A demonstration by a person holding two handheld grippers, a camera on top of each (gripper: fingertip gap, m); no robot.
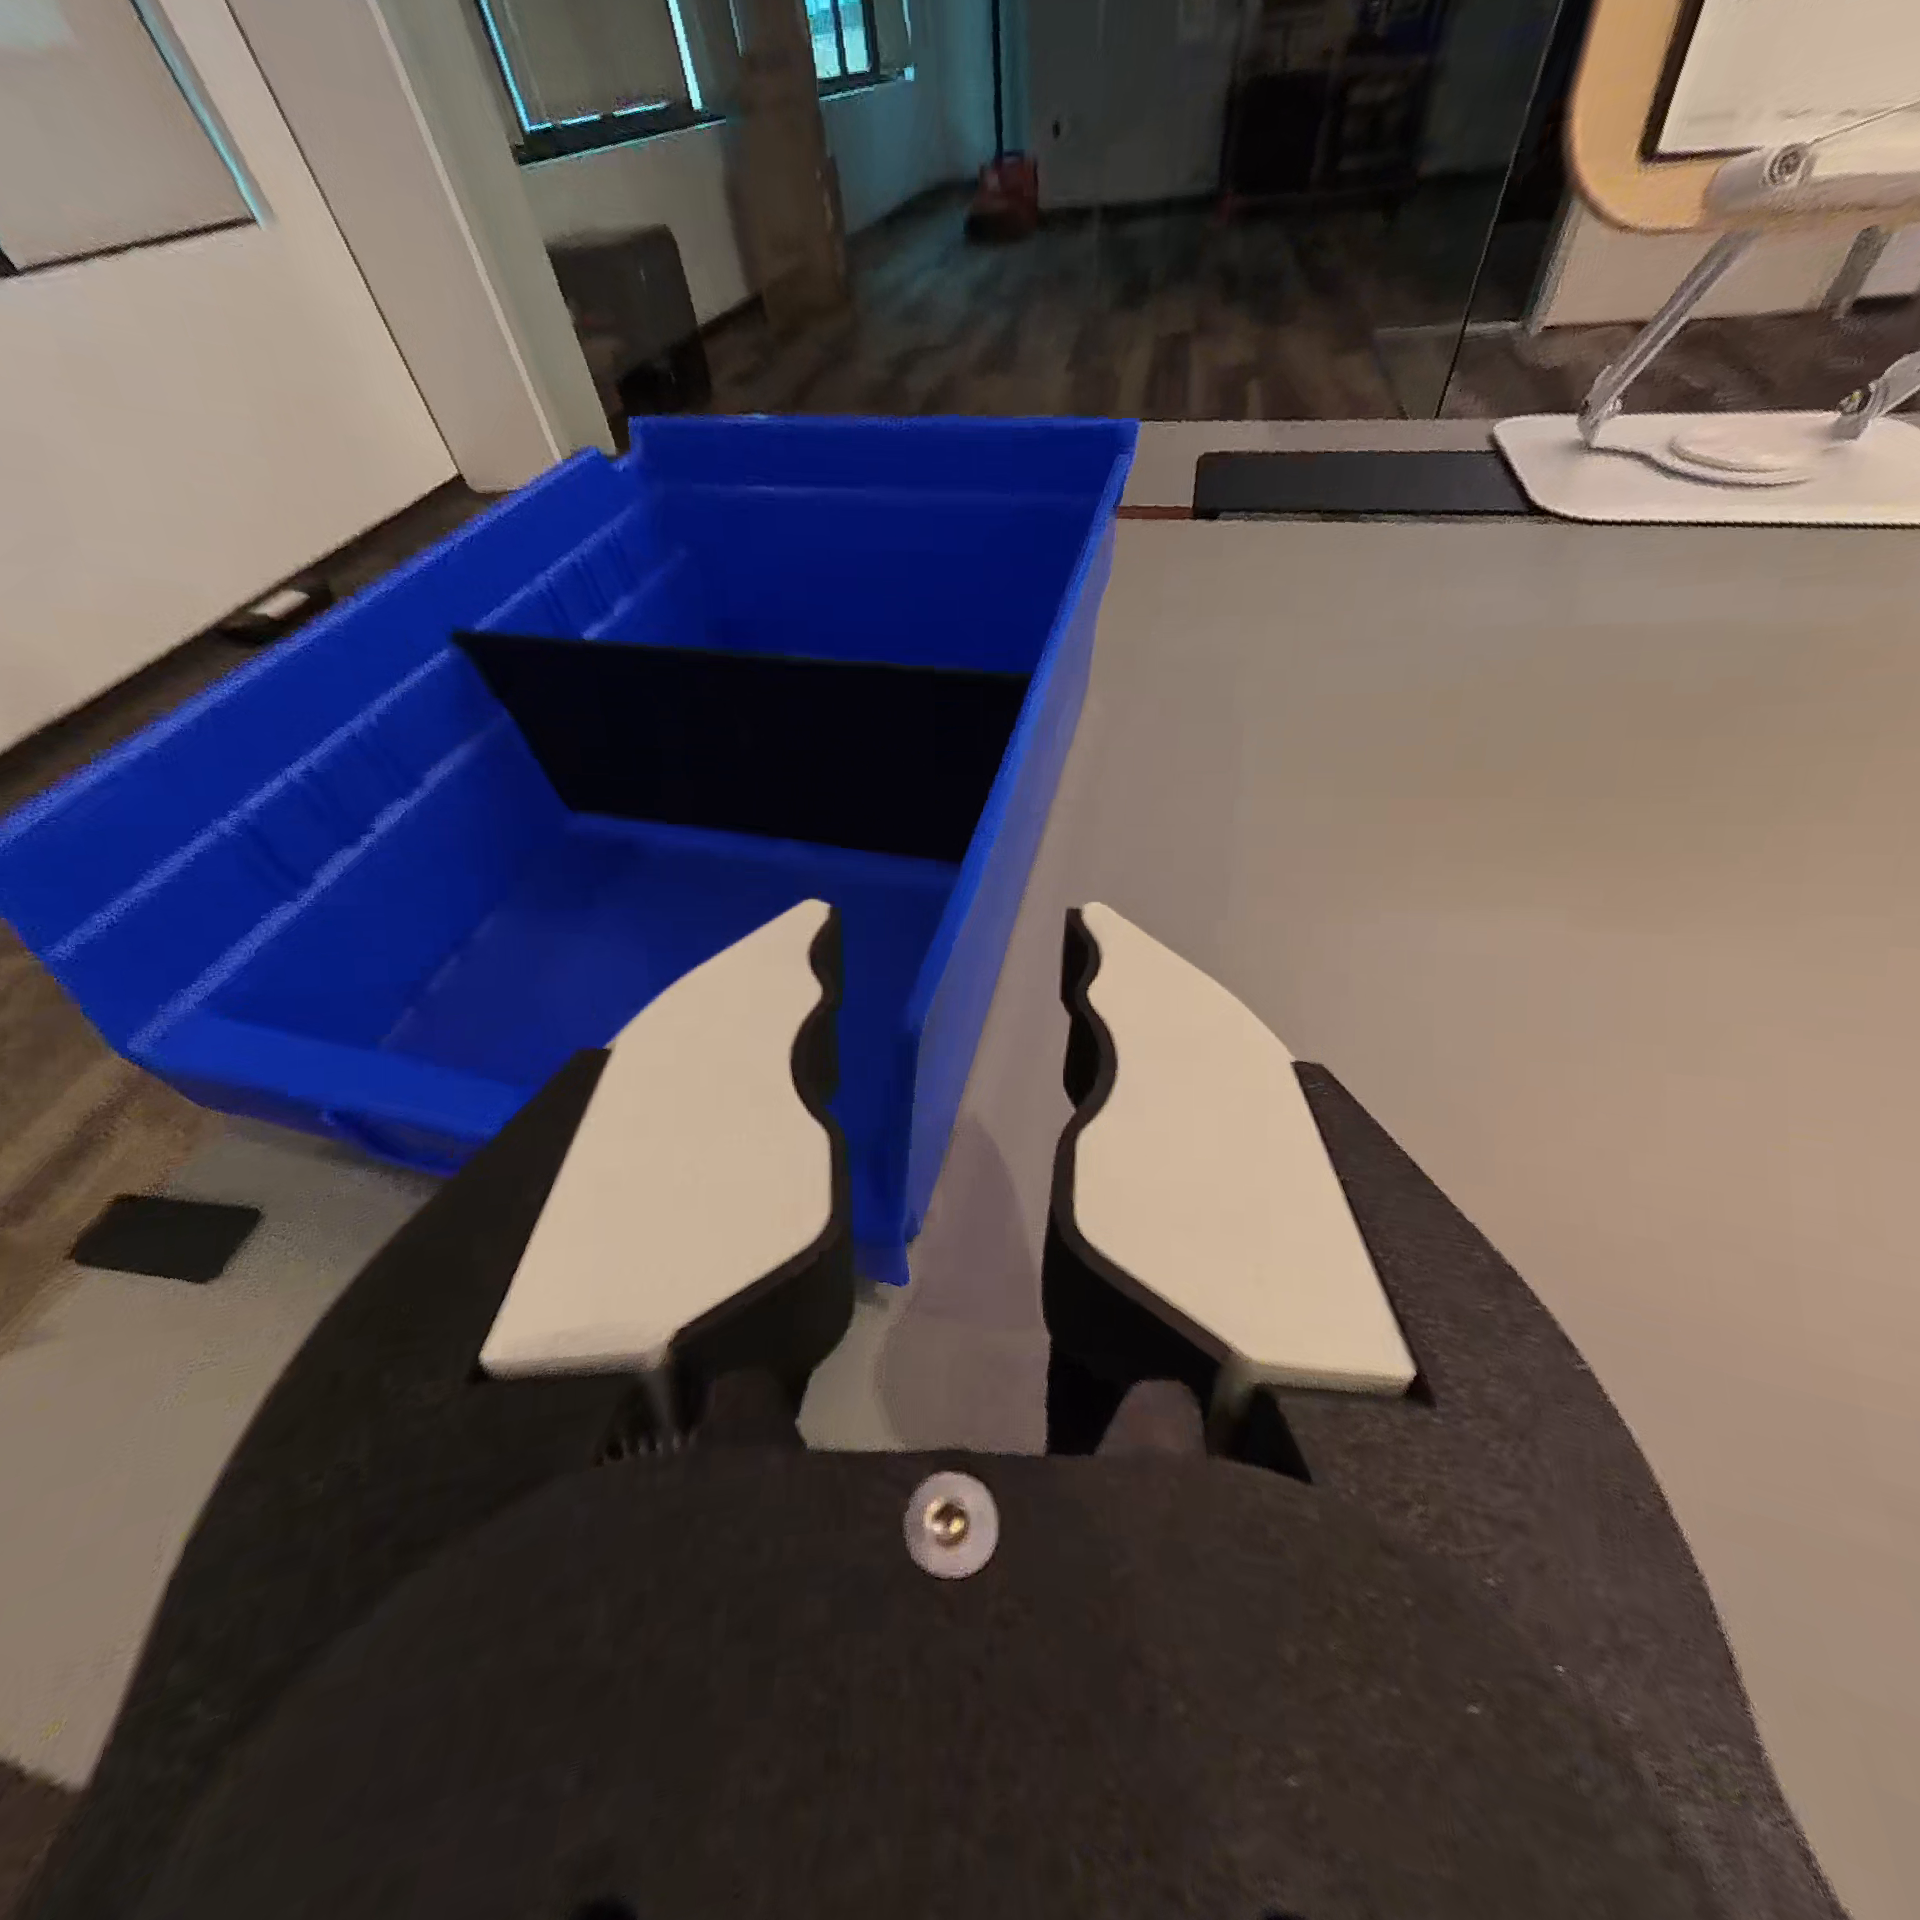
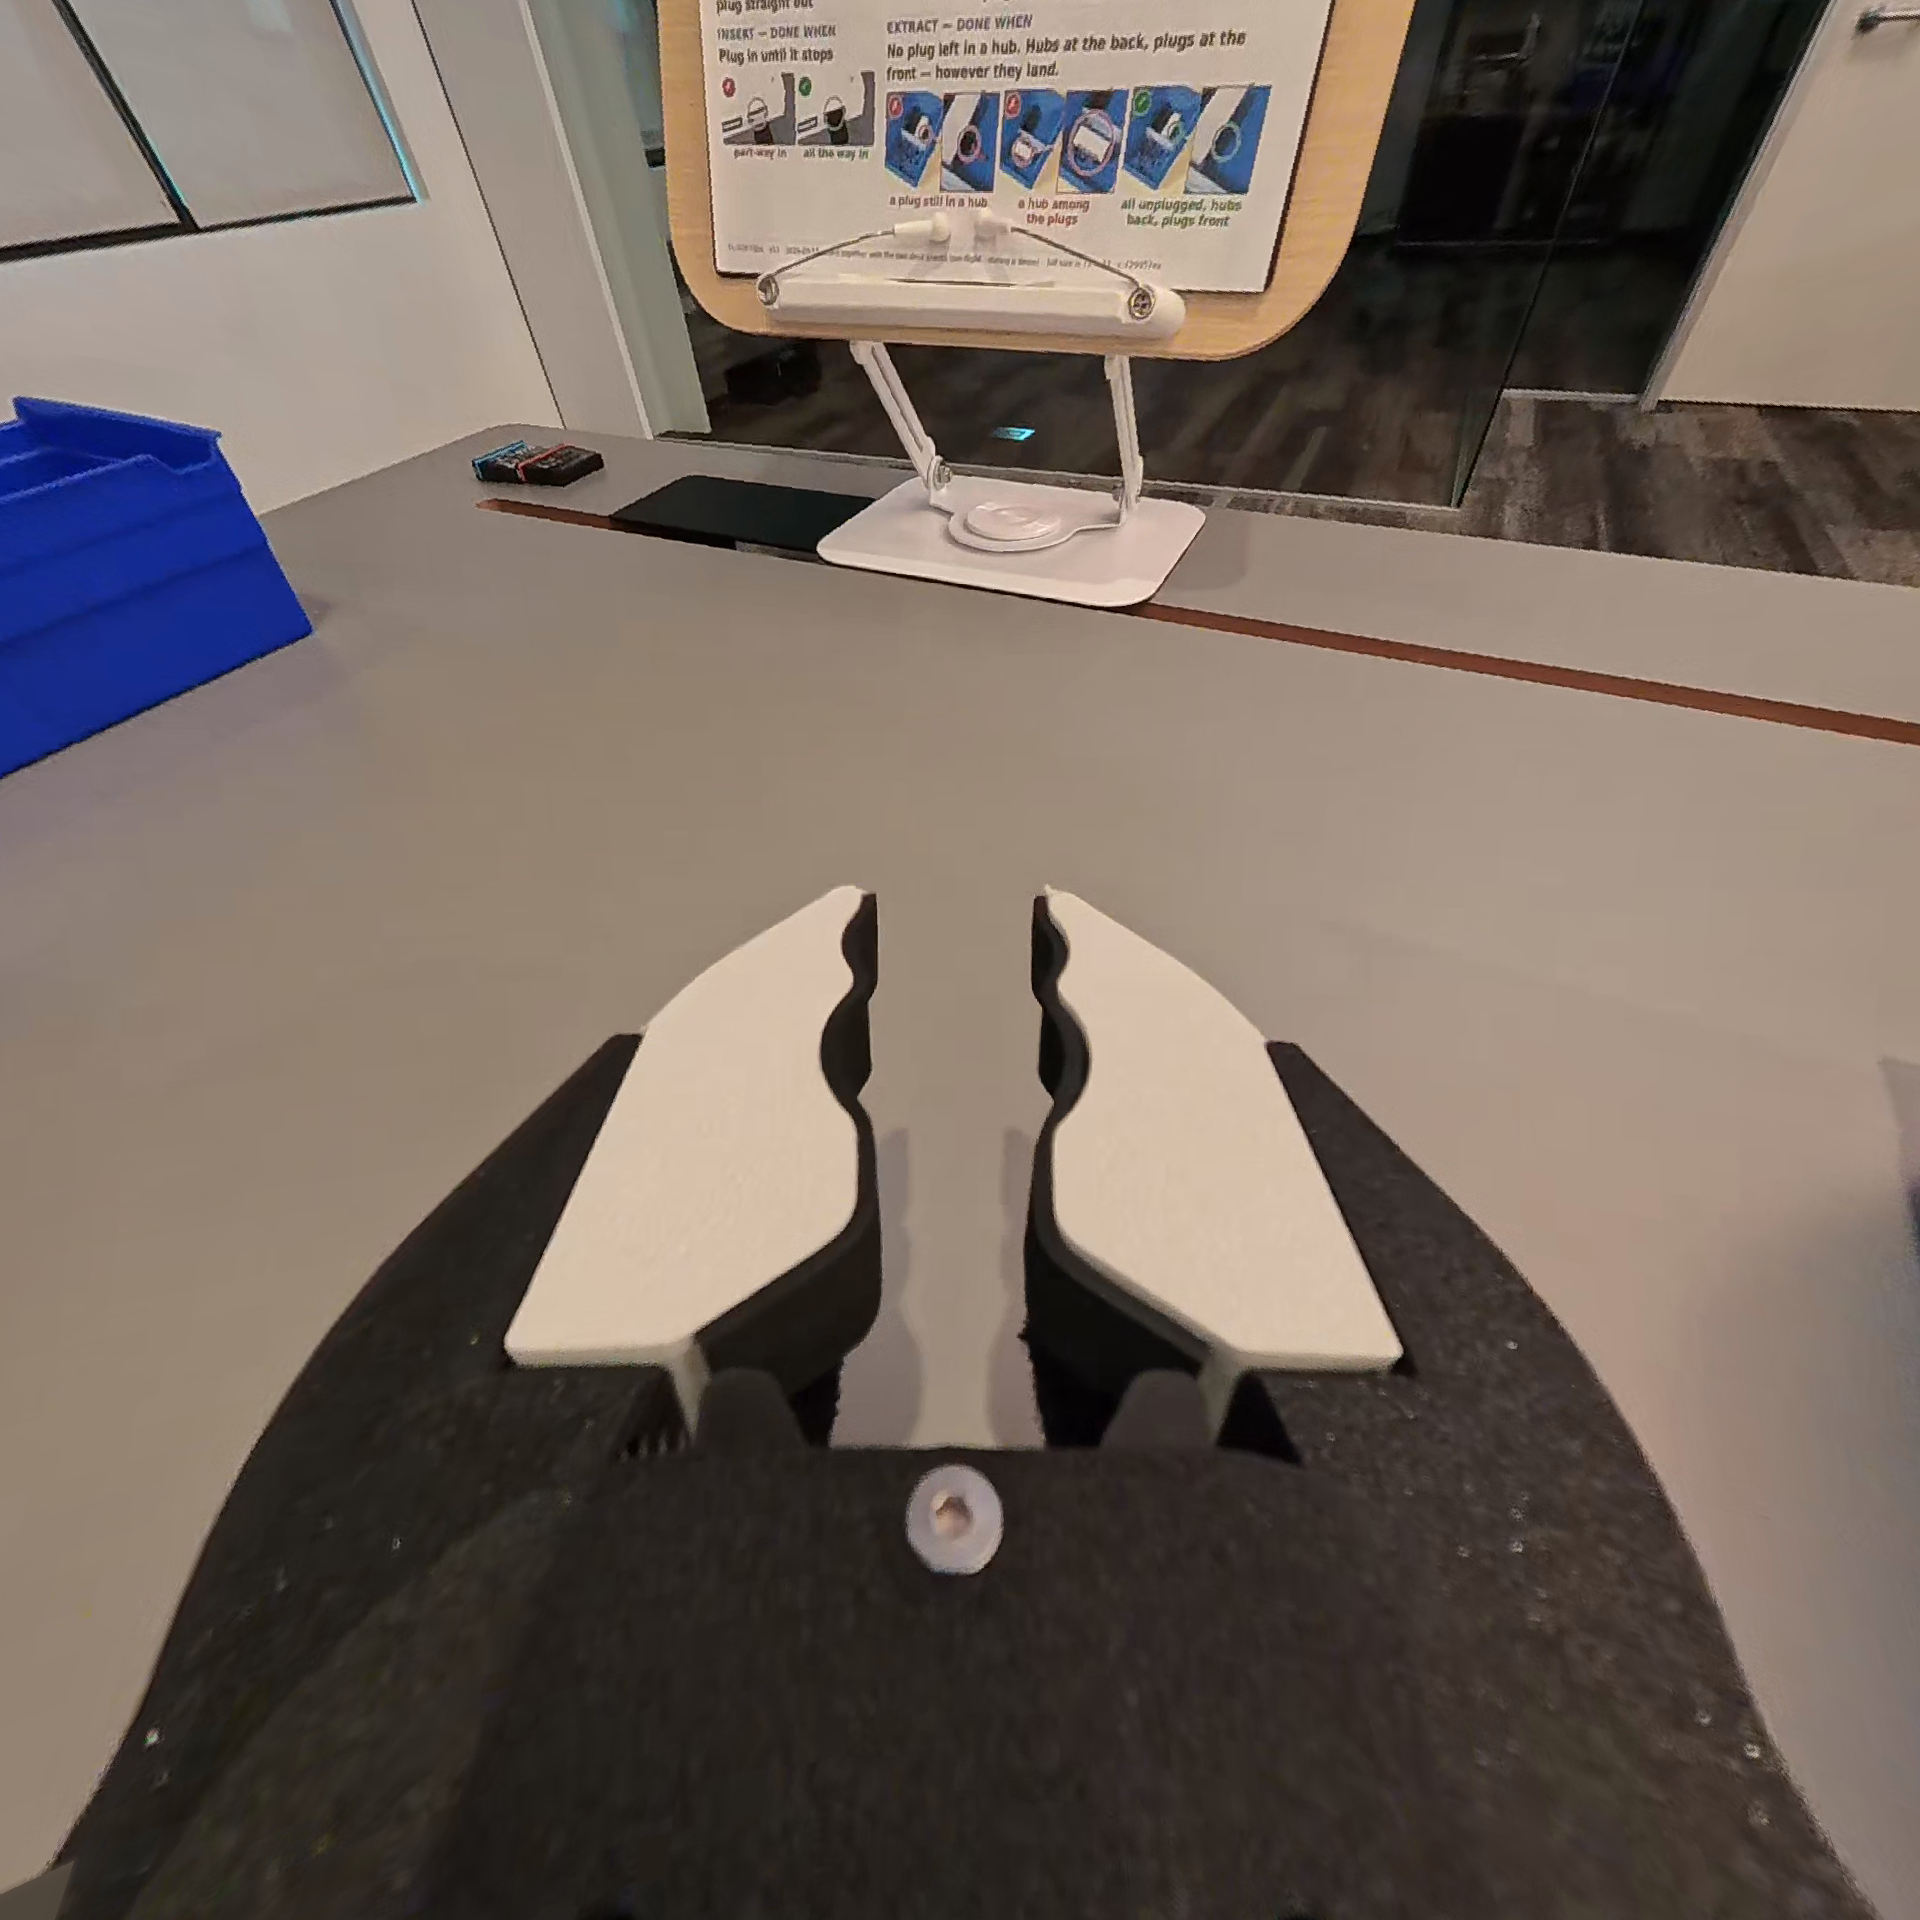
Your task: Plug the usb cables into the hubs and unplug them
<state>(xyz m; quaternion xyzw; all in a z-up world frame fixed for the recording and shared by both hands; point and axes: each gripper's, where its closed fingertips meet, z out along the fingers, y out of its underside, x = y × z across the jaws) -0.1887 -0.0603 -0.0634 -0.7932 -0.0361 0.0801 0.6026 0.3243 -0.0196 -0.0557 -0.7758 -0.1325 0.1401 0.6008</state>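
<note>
With both the left claw [image 1: 948, 914] and right claw [image 2: 954, 896] parted and empty, no cables or hubs show; descent risks striking the blue plastic divided bin [image 1: 582, 790] wall.

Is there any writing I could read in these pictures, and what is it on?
Printed sheet on the wooden board atop the white stand: several lines of writing with small pictures; I won't quote it.
Small dark blocks at the table far edge: labels too small to read.
Blue bin, fingers: no writing.
</note>
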